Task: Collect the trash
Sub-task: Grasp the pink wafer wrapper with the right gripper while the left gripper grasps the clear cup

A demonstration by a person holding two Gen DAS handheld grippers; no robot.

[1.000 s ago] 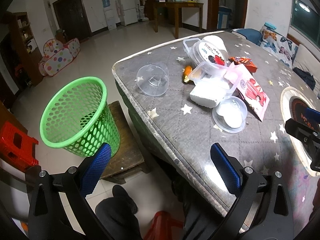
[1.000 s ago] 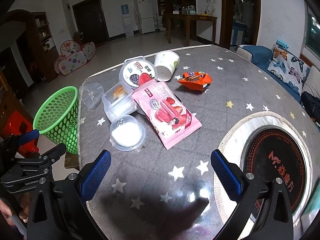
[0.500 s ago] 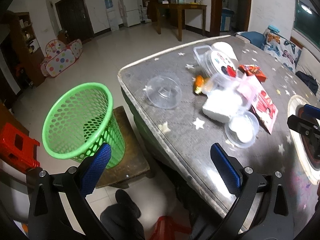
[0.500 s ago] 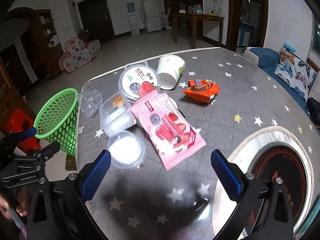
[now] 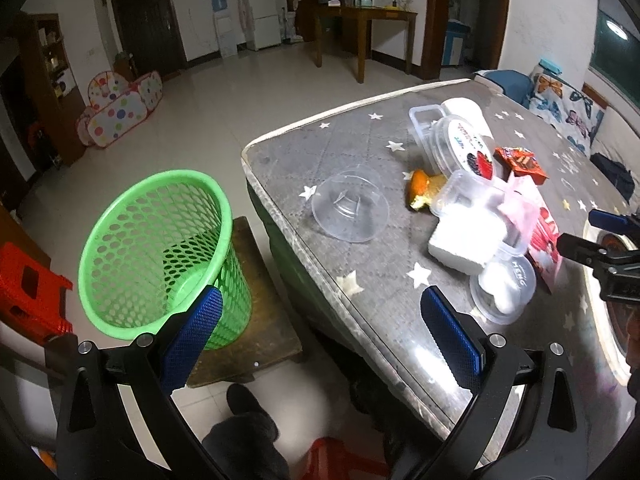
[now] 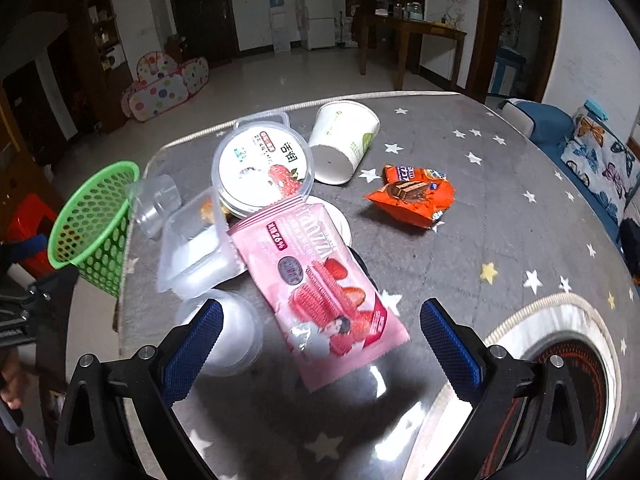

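The right gripper has closed in on the pink wrapper, half-hiding a clear cup; both grippers' fingers spread apart, left gripper hovering by the table edge.

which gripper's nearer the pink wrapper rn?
Right. The right gripper hangs open right over the pink wrapper; the left gripper is open off the table edge, beside the green basket.

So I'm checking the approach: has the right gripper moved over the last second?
Yes. The right gripper has advanced toward the pink wrapper, which looms larger.
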